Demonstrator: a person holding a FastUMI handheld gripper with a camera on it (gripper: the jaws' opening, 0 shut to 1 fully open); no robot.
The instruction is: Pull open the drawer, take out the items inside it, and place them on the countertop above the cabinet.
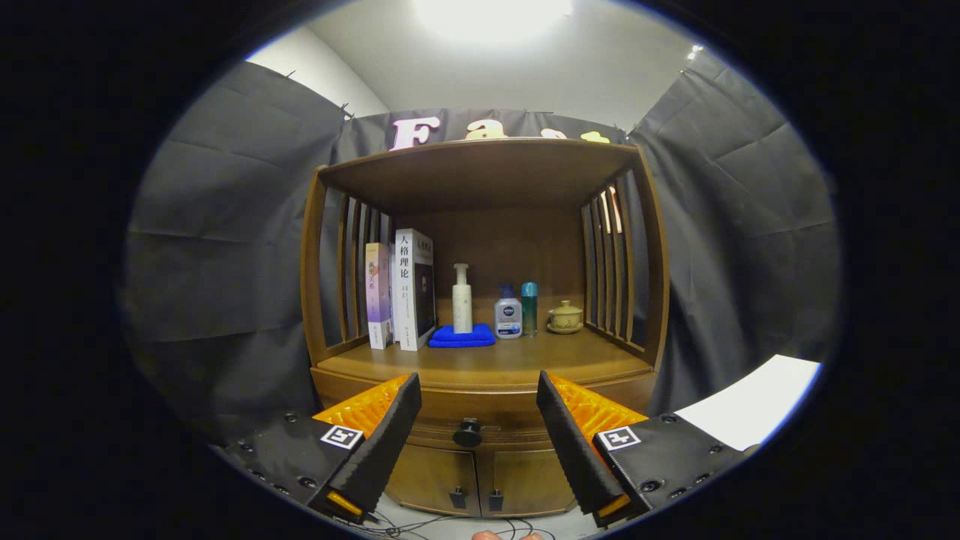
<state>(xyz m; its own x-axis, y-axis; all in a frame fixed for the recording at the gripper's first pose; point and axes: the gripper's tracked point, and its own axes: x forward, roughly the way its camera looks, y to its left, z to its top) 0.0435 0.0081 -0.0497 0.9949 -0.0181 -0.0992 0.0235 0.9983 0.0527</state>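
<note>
Tongs (478,390): spread wide, nothing between the fingers, pointed at the cabinet front.
Drawer knob (467,433): dark and round, seen in the gap between the two fingers, a little ahead of them, untouched.
Drawer (480,416): closed, flush with the front of the wooden cabinet (319,300), contents hidden.
Lower doors (480,480): two, shut, each with a small dark pull, under the drawer.
Countertop (487,364): wooden shelf just above the drawer, beyond the fingertips, front part bare.
Books (401,296): standing upright at the left of the countertop, against the slatted side.
Blue cloth (463,336): folded flat beside the books.
Pump bottle (462,300): white, upright on the blue cloth.
Squat bottle (508,315): pale with a blue cap, just right of the cloth.
Teal bottle (529,307): slim, upright, touching or nearly touching the squat bottle.
Lidded cup (565,318): yellowish, on a saucer, at the right near the slats.
White sheet (750,409): flat, to the right of the cabinet.
Cables (420,525): thin, on the floor before the doors.
</note>
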